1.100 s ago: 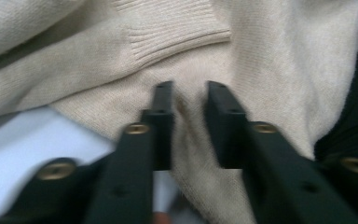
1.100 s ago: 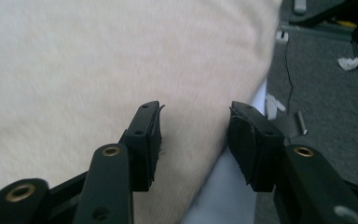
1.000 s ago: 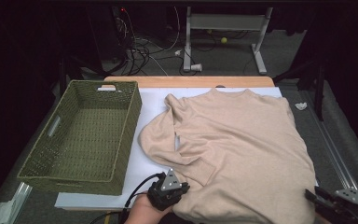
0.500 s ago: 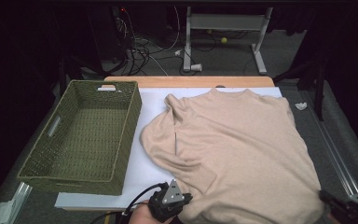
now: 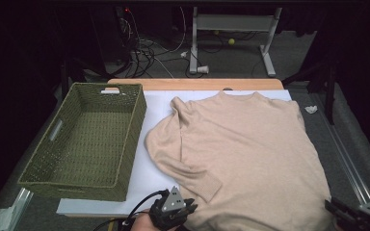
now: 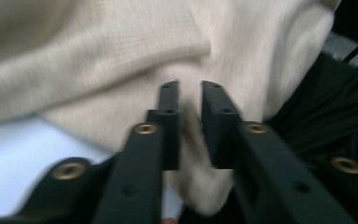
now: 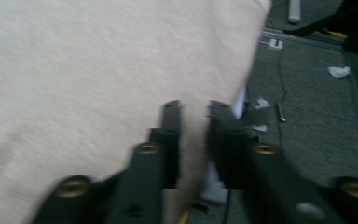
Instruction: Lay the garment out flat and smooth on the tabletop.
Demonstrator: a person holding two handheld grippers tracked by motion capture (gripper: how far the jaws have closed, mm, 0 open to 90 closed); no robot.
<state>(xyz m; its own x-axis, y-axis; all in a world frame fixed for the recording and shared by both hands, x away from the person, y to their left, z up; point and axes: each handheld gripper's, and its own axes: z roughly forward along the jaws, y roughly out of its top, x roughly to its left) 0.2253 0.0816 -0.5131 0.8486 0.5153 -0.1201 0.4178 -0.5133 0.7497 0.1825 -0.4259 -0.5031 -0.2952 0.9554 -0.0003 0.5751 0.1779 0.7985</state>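
A beige sweater (image 5: 241, 144) lies spread on the white board, its left sleeve folded across the body. My left gripper (image 5: 185, 209) is at the hem near the front edge. In the left gripper view its jaws (image 6: 189, 91) have just been opening, and a narrow gap shows sweater cloth (image 6: 98, 56) between them, not pinched. At the front right corner, my right gripper (image 5: 337, 211) sits at the sweater's hem. Its jaws (image 7: 193, 108) have also just been opening, with the cloth edge (image 7: 98, 70) in the gap and the pads off it.
An empty green woven basket (image 5: 135, 130) stands on the left of the white board (image 5: 149, 183). A metal rail (image 5: 351, 168) runs along the right side over grey carpet. A scrap of paper (image 5: 311, 109) lies at the far right. Cables and a stand sit beyond the table.
Both grippers have slid a little toward the near edge, and the sweater's hem has come down with them. The basket has not moved.
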